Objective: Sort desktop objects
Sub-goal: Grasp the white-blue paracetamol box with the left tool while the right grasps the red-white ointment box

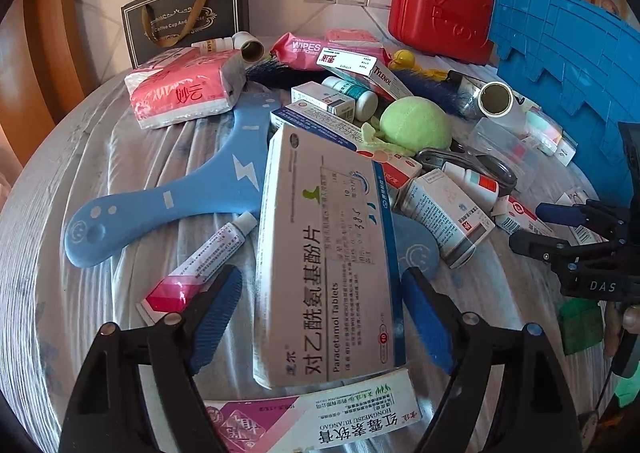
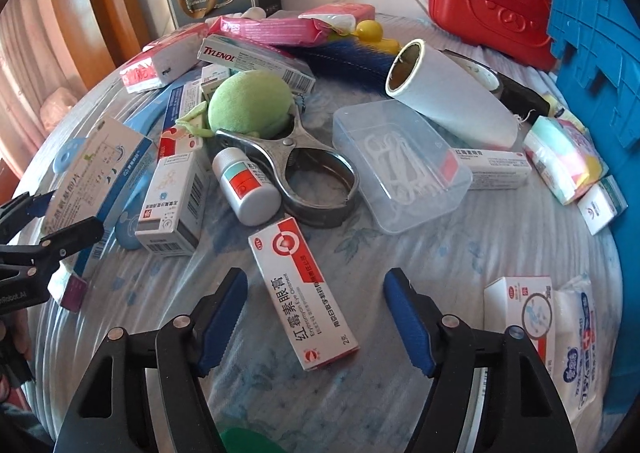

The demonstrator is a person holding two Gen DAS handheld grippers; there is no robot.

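Note:
My left gripper (image 1: 320, 317) is open, its blue pads on either side of a white and blue Paracetamol tablet box (image 1: 328, 253), not touching it. The box rests on other items; it also shows in the right wrist view (image 2: 100, 181). My right gripper (image 2: 316, 317) is open around a white and red eye ointment box (image 2: 300, 293) lying flat on the cloth. The right gripper also appears in the left wrist view (image 1: 560, 229), and the left gripper in the right wrist view (image 2: 44, 221).
A blue boomerang (image 1: 168, 205), ointment tube (image 1: 208, 257), green plush ball (image 1: 416, 123), red case (image 1: 440, 13), blue crate (image 1: 568, 65), pink tissue pack (image 1: 180, 89), metal clamp (image 2: 316, 181), clear floss box (image 2: 400, 165), lint roller (image 2: 448, 93) and several medicine boxes crowd the round table.

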